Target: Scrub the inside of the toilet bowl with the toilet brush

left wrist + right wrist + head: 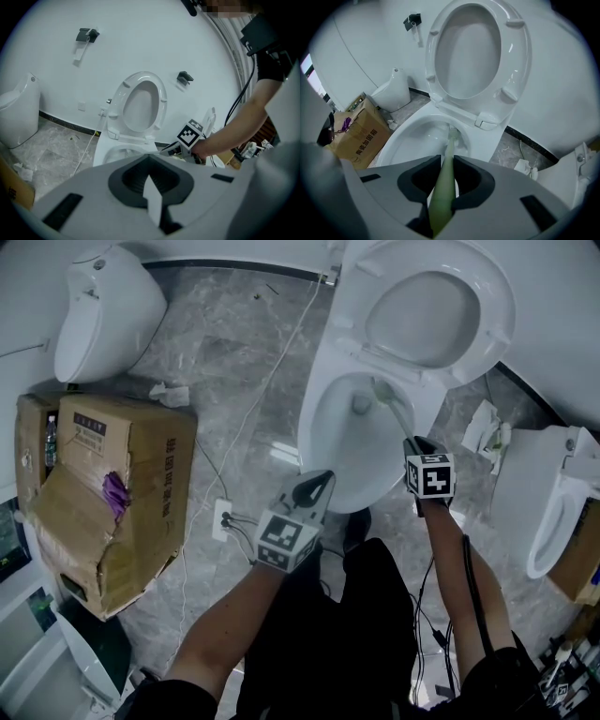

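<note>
Gripping pale green plastic toilet brush (444, 187): right gripper (447, 160); bristles ahead, inside white ceramic toilet bowl (404, 138). Left gripper (149, 157) closed, empty.

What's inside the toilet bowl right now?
The toilet brush head, its handle clamped in the right gripper, sits against the toilet bowl's far inner wall. In the right gripper view its body covers the near wall.

Head view looks steeply down over the toilet bowl (342, 460); both gripper views face it low, close up.
</note>
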